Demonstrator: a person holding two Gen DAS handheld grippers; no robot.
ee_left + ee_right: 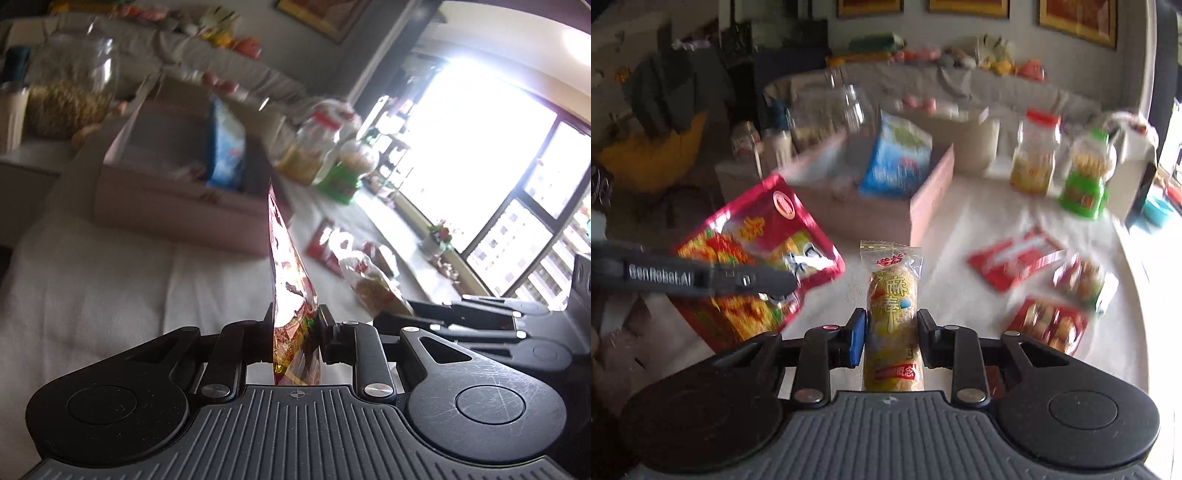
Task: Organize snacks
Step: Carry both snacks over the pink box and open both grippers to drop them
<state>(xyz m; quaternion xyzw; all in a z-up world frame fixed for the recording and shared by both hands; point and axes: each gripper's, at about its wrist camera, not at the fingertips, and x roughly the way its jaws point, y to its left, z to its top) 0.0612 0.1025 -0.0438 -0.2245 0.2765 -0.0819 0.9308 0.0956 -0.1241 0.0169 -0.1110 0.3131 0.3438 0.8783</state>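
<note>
the left gripper (295, 332) has its jaws closed on a shiny red foil snack bag (291, 295), held edge-on at the centre of the left wrist view; in the right wrist view the same bag spreads across the left of the frame. the right gripper (891, 341) has its jaws pressed on both sides of a clear-wrapped, sesame-coated snack roll (893, 325), standing upright at lower centre. behind, in the middle of both frames, an open pink cardboard box (923, 206) sits on the white cloth-covered surface (960, 280) with a blue and white snack bag (897, 162) propped inside. two plastic jars, one red-lidded (1036, 151) and one green-based (1086, 181), stand at upper right. red snack packets (1015, 258) lie flat at right, blurred.
</note>
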